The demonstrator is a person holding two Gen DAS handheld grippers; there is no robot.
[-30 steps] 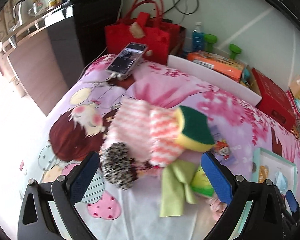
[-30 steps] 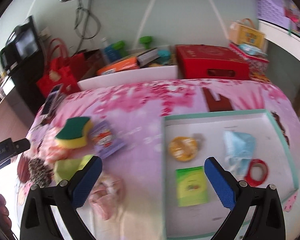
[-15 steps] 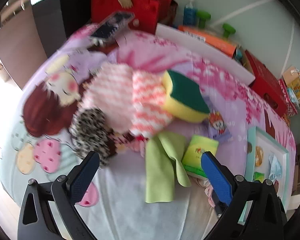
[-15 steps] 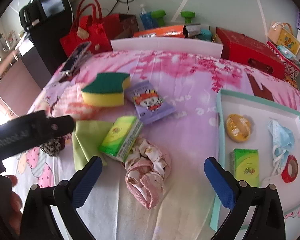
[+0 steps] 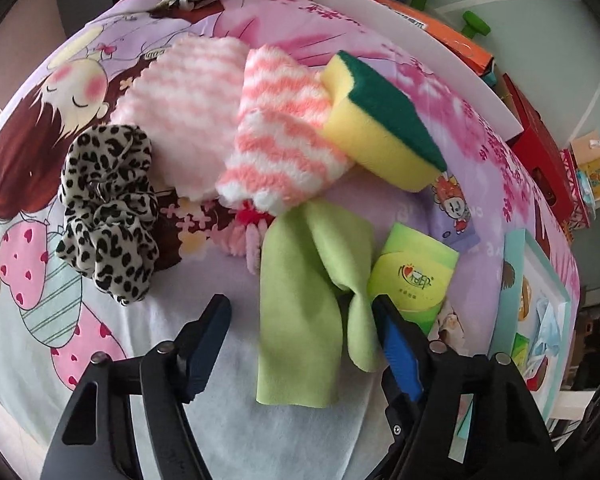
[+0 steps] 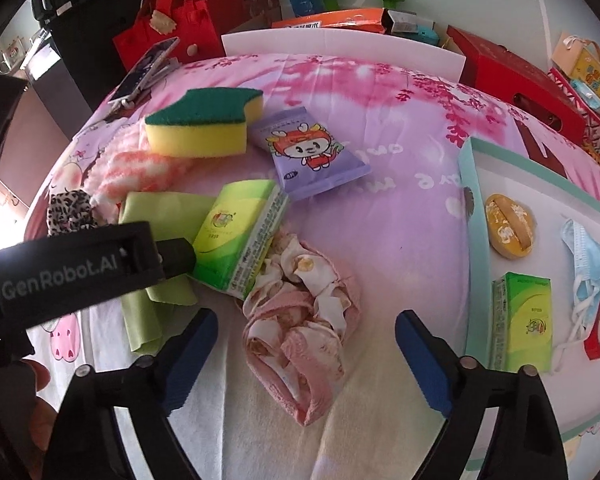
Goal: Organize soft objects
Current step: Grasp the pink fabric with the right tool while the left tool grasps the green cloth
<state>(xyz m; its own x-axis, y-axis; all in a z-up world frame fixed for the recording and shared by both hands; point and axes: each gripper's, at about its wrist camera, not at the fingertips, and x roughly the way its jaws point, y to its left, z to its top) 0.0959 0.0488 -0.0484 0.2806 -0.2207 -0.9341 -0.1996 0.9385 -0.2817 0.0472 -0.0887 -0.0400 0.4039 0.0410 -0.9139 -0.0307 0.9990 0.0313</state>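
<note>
I am bringing both grippers down over the heap of soft things on the bed (image 5: pixel 228 420), so the step in hand looks like the approach before a first pick. The left gripper (image 5: pixel 302 322) is hovering with its fingers wide apart and holding nothing, straddling the near end of the green cloth (image 5: pixel 300 312). The right finger is sitting just beside the green tissue pack (image 5: pixel 414 276), which I am judging it should avoid. The right gripper (image 6: pixel 306 334) is likewise gaping and empty, framing the crumpled pink cloth (image 6: pixel 300 332) that is lying near me, just right of the tissue pack.

Farther off, the sponge (image 5: pixel 380 120) is leaning on the striped towels (image 5: pixel 276 136), with the leopard scrunchie (image 5: pixel 108 208) to their left. The tray (image 6: pixel 474 240) is lying at the right, already holding a second pack, a face mask (image 6: pixel 588 252) and a tape roll.

Next I am expecting to lower one gripper until the fingers are pressing into the fabric, then close on a bunched fold; the thin green cloth is lying flat, so it may slip out unless I am pinching at its raised crease.

Compared with a second ago, both cameras are sitting much lower and closer. The left view was looking over the whole heap then. The right was facing the tray and is now swung left onto the pink cloth.
</note>
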